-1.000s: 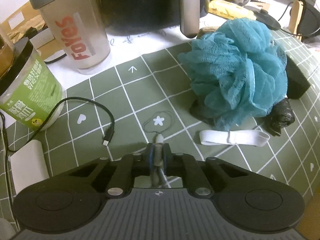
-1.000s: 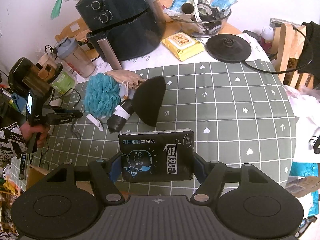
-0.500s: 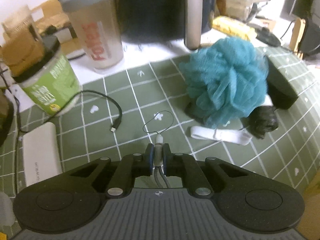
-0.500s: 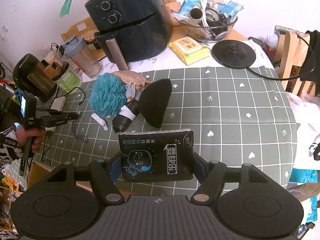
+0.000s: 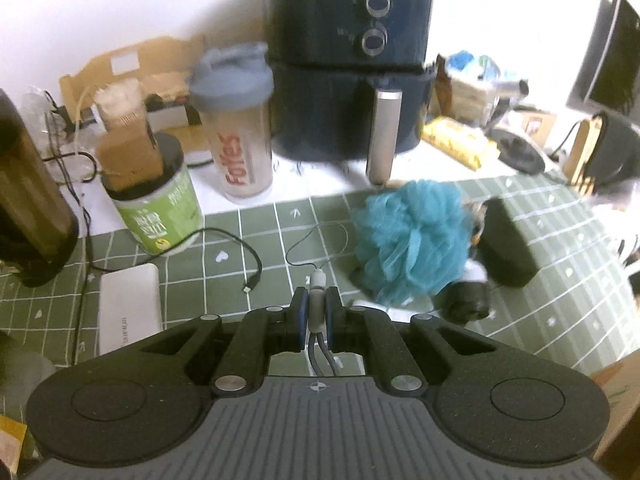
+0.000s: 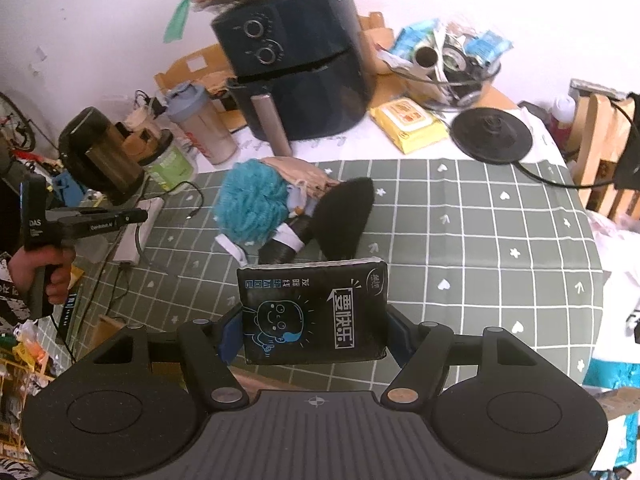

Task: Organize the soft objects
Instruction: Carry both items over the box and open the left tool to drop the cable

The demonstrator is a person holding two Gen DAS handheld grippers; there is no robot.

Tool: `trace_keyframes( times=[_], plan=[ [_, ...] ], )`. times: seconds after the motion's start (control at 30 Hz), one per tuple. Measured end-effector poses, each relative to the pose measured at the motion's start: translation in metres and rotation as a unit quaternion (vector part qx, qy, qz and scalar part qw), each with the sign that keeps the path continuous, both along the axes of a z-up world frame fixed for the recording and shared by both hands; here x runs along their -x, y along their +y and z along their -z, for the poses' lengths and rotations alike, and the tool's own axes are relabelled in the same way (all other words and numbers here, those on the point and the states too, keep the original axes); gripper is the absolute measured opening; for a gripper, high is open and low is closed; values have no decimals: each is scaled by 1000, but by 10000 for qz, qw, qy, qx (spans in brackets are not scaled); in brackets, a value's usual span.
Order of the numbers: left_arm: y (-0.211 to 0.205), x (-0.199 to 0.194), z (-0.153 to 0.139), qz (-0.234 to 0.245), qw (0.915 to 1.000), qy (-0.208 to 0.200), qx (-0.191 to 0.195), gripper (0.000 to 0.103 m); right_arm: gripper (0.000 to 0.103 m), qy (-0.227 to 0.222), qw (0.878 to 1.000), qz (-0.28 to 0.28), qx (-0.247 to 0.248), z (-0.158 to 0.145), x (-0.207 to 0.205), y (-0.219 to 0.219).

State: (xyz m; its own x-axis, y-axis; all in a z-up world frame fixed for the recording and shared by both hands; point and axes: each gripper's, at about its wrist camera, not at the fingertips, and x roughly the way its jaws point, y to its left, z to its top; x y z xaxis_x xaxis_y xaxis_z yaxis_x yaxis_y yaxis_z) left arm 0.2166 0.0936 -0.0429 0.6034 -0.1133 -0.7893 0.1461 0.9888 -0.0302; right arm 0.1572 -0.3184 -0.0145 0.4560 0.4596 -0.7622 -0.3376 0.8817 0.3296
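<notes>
A teal bath pouf (image 5: 412, 236) lies on the green grid mat, also in the right wrist view (image 6: 252, 204). Beside it lie a black soft pad (image 6: 344, 216), a black rolled cloth with a white band (image 6: 284, 244) and a white strap (image 6: 232, 247). My left gripper (image 5: 316, 308) is shut on a thin cord with a white tip (image 5: 318, 280), raised left of the pouf. My right gripper (image 6: 316, 320) is shut on a black tissue pack (image 6: 314, 312), held above the mat's near edge.
A dark air fryer (image 6: 296, 52), a shaker bottle (image 5: 236, 128), a green-labelled jar (image 5: 160, 204), a white power bank (image 5: 128, 304) with cable, a yellow wipes pack (image 6: 408, 124), a black kettle base (image 6: 490, 136) and a glass bowl of clutter (image 6: 452, 64) stand around the mat.
My left gripper has lifted and pulled back with the cord, so the pouf looks smaller and farther. My right gripper has risen slightly with the tissue pack.
</notes>
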Motion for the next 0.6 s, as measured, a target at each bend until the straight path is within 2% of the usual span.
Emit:
trace_keyframes(
  times=[0.17, 0.27, 0.37, 0.6],
  plan=[
    [-3, 20, -34, -164, 9993, -216, 269, 9, 72, -128, 9997, -177, -59, -10, 9, 6],
    [-7, 32, -52, -170, 9978, -321, 562, 9, 72, -182, 9994, -281, -88, -15, 15, 10],
    [-16, 45, -67, -93, 9968, -422, 668, 9, 72, -206, 9990, -389, -97, -17, 21, 13],
    [-39, 76, -85, 121, 9944, -457, 942, 9, 72, -186, 9970, -744, -101, -14, 40, 23]
  ],
)
